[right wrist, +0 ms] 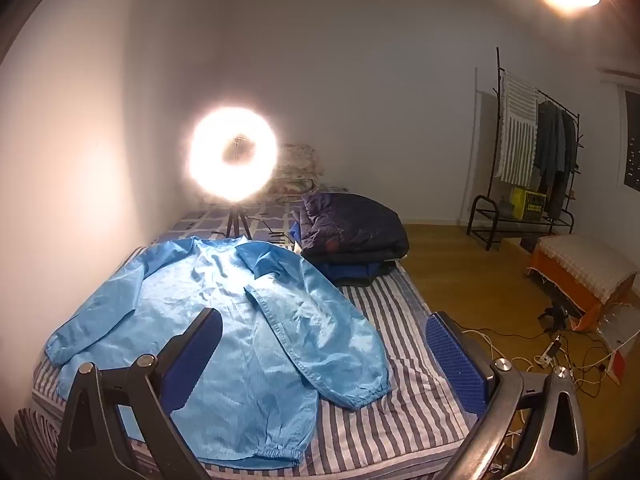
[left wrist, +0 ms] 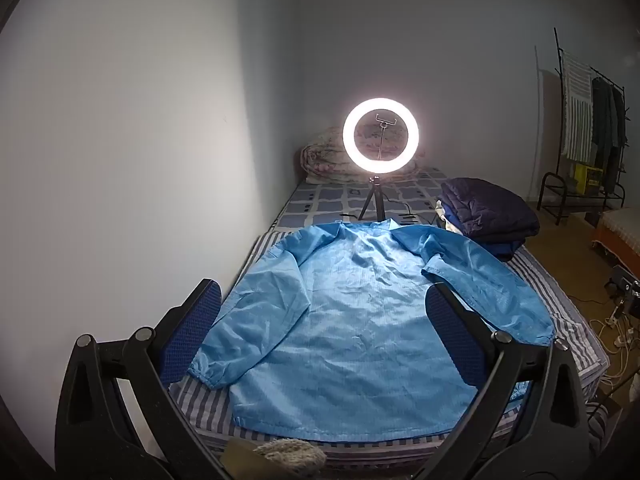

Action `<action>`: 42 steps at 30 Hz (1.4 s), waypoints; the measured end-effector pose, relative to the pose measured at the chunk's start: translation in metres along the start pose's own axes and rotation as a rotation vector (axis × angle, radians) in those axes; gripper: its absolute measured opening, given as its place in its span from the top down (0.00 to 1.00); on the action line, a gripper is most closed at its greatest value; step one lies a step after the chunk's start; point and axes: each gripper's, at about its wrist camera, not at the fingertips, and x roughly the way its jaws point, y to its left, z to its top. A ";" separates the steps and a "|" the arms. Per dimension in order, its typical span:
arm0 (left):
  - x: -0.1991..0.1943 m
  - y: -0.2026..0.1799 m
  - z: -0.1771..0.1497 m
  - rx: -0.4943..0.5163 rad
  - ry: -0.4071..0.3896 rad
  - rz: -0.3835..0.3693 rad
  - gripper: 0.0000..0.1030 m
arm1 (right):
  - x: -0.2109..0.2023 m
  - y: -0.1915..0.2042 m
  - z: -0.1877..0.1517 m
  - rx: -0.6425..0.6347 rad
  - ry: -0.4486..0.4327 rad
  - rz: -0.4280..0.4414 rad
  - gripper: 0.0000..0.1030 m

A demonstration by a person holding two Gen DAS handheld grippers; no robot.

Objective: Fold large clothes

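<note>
A light blue long-sleeved jacket lies spread flat on the striped bed, collar toward the far end, both sleeves angled outward. It also shows in the right wrist view. My left gripper is open and empty, held above the jacket's lower body. My right gripper is open and empty, held above the jacket's right sleeve and the striped bed.
A lit ring light on a tripod stands on the bed behind the collar. A pile of dark folded clothes sits at the bed's far right. A rolled quilt lies at the head. A clothes rack, stool and floor cables stand right.
</note>
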 end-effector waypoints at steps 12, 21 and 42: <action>-0.001 0.010 0.003 -0.025 -0.025 0.013 0.00 | -0.001 0.001 -0.002 -0.009 -0.013 -0.010 0.00; -0.005 0.014 0.002 -0.032 -0.045 0.017 0.00 | -0.004 0.002 0.000 -0.012 -0.015 -0.013 0.00; -0.009 0.016 0.006 -0.031 -0.053 0.025 0.00 | -0.004 0.003 0.004 -0.021 -0.021 -0.014 0.00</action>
